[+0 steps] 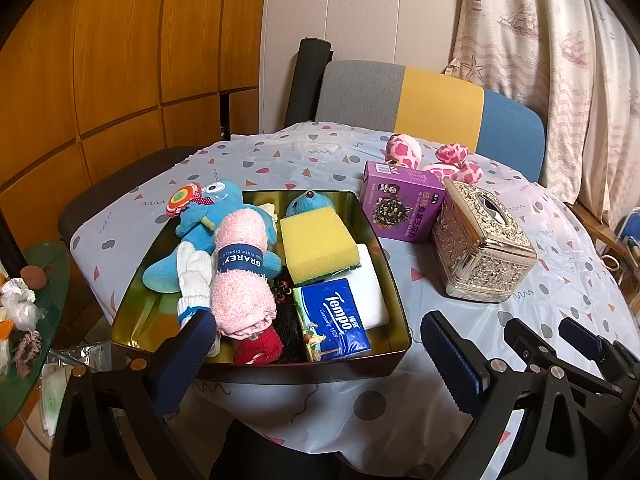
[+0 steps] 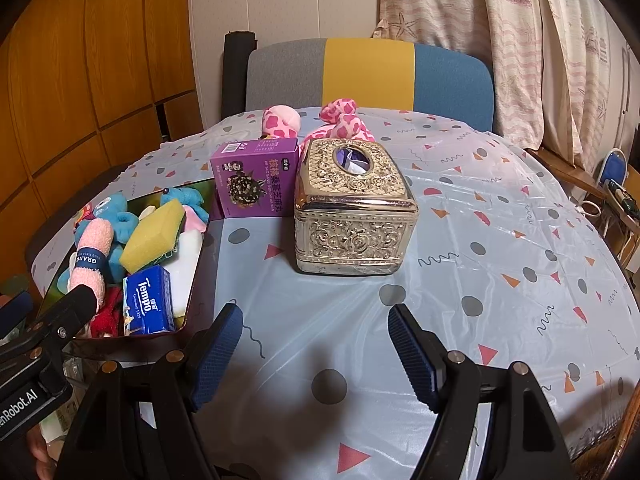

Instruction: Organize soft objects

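A gold-lined tin box [image 1: 392, 280] [image 2: 200, 256] near the table's front left holds a blue plush toy [image 1: 208, 216], a rolled pink towel [image 1: 240, 272], a yellow sponge [image 1: 316, 240], a Tempo tissue pack [image 1: 334, 320] [image 2: 150, 304] and other soft items. A pink spotted plush [image 1: 444, 160] [image 2: 340, 120] lies at the far side, behind the boxes. My left gripper [image 1: 320, 360] stands open at the tin's near edge with nothing between its fingers. Over bare tablecloth, my right gripper [image 2: 316, 352] is open and holds nothing.
A purple carton [image 1: 400, 204] [image 2: 256, 180] and an ornate metal tissue box [image 1: 484, 244] [image 2: 352, 208] stand right of the tin. A grey, yellow and blue chair [image 1: 436, 108] stands behind the table. A glass side table [image 1: 36, 320] with clutter is at left.
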{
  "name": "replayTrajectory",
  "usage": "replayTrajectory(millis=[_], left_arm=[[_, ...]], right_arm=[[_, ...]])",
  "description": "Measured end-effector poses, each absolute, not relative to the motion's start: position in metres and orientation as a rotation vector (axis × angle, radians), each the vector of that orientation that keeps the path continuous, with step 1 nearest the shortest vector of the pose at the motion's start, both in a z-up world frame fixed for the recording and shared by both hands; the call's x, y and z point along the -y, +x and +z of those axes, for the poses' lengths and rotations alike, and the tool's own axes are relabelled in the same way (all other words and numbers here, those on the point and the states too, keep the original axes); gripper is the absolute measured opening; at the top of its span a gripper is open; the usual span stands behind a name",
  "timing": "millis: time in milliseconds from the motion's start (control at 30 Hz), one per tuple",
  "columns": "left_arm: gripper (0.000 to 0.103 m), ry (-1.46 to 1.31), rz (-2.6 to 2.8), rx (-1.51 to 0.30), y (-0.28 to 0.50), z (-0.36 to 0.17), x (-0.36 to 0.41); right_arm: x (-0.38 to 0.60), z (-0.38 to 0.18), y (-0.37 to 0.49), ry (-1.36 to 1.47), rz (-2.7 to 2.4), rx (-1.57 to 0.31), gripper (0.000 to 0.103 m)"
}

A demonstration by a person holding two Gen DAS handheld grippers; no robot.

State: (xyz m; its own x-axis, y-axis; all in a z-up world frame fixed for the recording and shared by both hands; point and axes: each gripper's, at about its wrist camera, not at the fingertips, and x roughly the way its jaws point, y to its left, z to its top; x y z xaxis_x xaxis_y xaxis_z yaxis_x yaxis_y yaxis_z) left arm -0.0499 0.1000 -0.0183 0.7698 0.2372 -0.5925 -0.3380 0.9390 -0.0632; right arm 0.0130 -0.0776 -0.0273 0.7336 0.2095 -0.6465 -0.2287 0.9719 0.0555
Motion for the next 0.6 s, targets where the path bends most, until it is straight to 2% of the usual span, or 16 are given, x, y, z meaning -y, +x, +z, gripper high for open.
replayTrajectory(millis=[600], left_arm=[[0.103,-0.167,0.311,-0.632,-0.0479,-0.0216,-0.0995]], right_arm=[[0.079,-0.0309,0.0152,-0.025,0.238,-0.72,0.077]])
